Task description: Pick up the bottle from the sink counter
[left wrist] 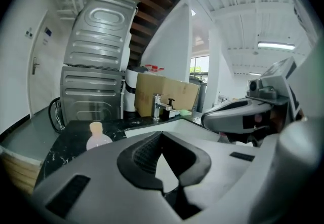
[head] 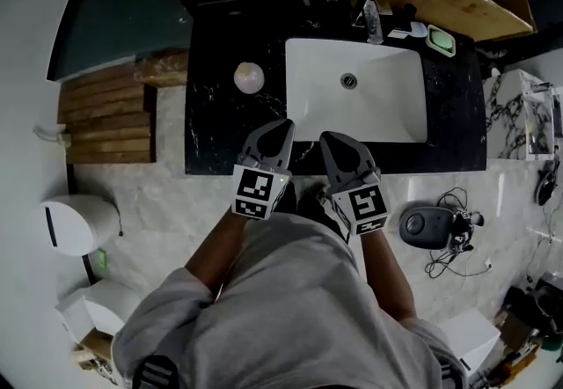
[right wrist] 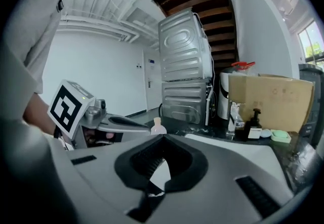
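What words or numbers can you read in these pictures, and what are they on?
No word or number can be read anywhere.
Cardboard box: faint print, too blurred to read.
Dark pump bottle: white label, too small to read.
Left gripper and right gripper: their cubes carry black and white square patterns, not letters.

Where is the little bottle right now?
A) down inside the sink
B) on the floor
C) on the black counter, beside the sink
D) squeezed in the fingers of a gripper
C: in the head view the bottle stands on the black counter, just left of the white sink, with nothing holding it.
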